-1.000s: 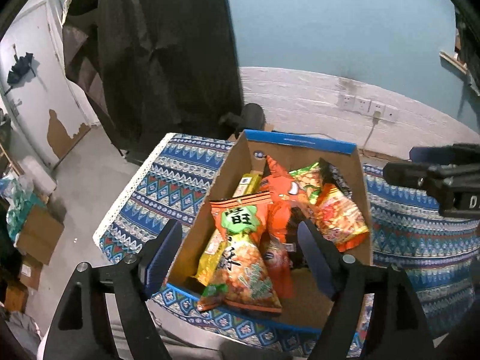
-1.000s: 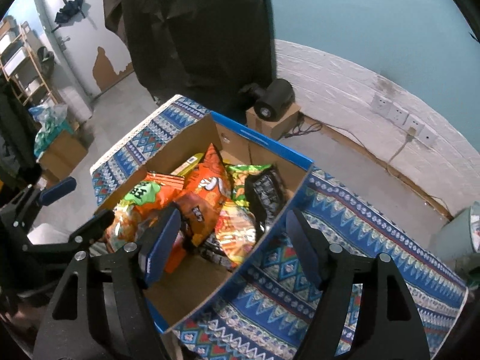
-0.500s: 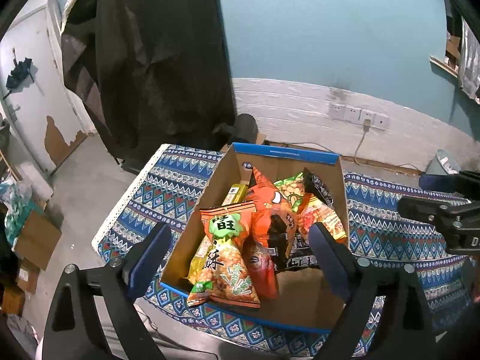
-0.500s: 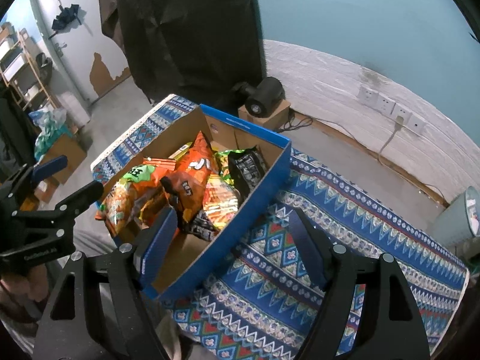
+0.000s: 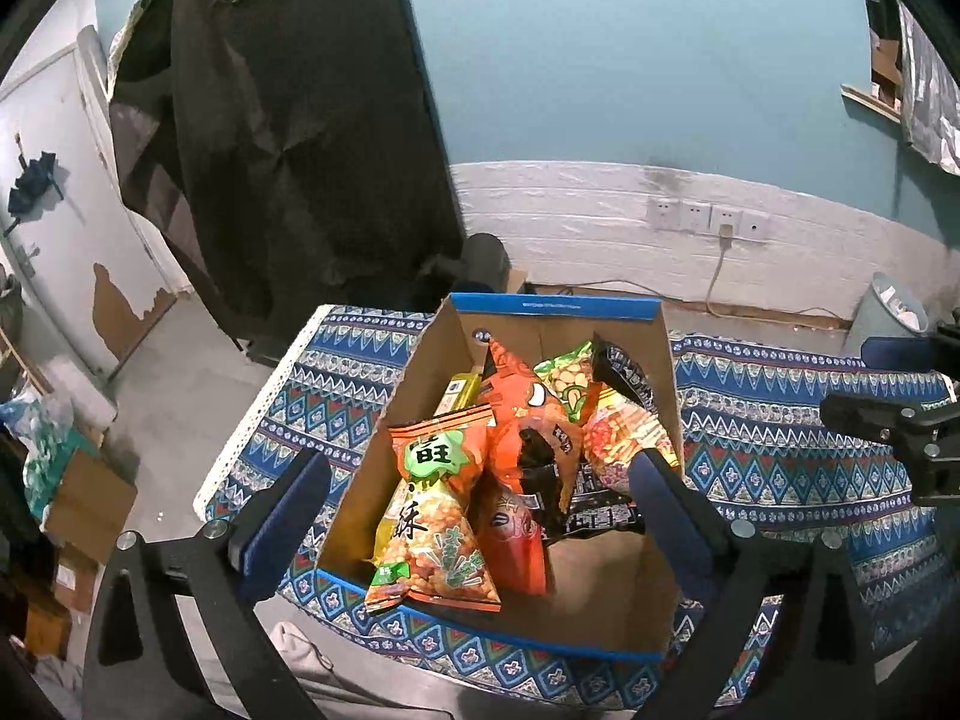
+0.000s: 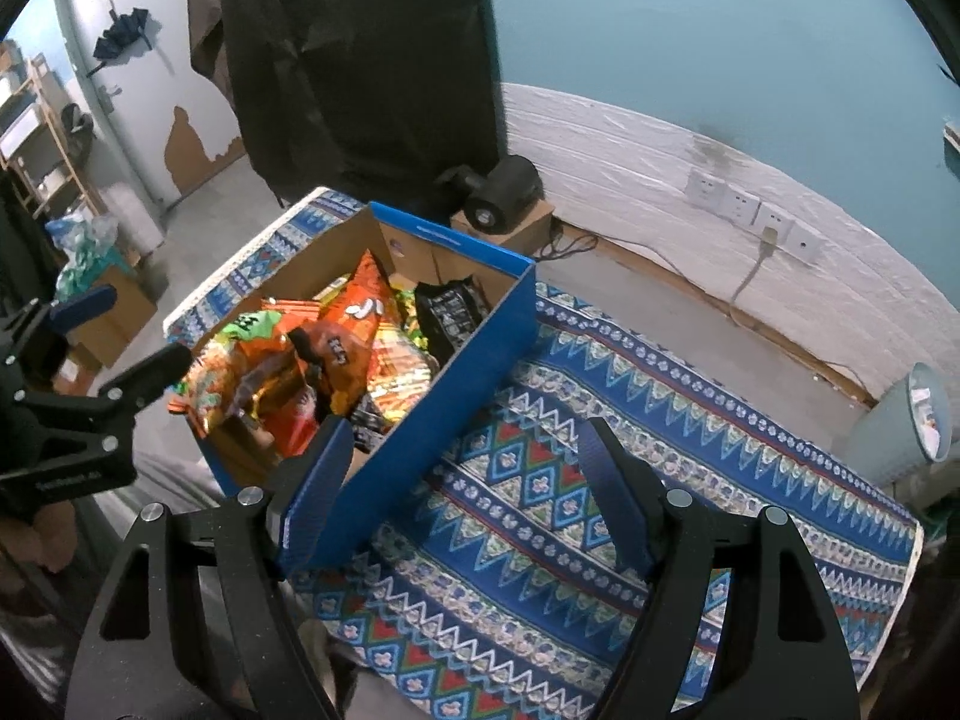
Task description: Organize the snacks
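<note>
Teal painted wall [image 5: 630,60] above a white-painted brick base [image 5: 600,216] carrying a row of white wall sockets [image 5: 708,219]. Grey concrete floor [image 5: 162,372]. White door with peeling paint [image 6: 138,90]. Dark cloth hanging [image 5: 300,120]. Pale grey waste bin [image 6: 912,420].

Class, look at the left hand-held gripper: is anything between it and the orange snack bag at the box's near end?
Nothing visible. The left hand-held gripper, its jaws opening, hangs above the cardboard box; the orange snack bag lies on top of the pile, uncovered.
</note>
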`<state>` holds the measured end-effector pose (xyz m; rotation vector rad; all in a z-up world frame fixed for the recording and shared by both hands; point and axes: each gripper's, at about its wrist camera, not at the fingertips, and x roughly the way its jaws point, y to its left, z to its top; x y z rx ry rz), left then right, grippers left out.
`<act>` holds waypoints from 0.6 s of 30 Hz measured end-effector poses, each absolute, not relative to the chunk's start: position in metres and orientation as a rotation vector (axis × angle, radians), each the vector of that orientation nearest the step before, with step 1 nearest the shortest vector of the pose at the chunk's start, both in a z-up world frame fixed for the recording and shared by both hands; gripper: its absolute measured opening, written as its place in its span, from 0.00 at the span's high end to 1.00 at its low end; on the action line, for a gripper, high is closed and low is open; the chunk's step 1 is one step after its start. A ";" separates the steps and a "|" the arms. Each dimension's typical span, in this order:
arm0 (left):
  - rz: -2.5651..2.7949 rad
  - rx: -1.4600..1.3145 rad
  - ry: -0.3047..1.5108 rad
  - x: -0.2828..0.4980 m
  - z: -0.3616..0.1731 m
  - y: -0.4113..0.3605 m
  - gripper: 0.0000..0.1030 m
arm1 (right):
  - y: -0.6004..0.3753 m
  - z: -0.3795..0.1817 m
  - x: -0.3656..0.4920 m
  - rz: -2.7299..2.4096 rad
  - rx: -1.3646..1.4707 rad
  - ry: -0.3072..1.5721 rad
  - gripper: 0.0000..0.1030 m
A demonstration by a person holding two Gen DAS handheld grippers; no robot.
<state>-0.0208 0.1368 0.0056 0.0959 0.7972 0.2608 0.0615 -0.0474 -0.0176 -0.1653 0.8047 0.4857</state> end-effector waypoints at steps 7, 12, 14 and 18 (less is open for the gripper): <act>0.257 0.103 0.804 -0.020 0.004 0.135 0.02 | -0.051 -0.018 0.061 0.485 -0.163 0.808 0.24; 0.255 0.104 0.807 -0.019 0.004 0.133 0.02 | -0.053 -0.017 0.061 0.485 -0.162 0.805 0.25; 0.255 0.106 0.807 -0.019 0.004 0.133 0.02 | -0.053 -0.017 0.060 0.485 -0.162 0.805 0.25; 0.254 0.112 0.807 -0.020 0.004 0.132 0.02 | -0.053 -0.017 0.060 0.486 -0.162 0.805 0.25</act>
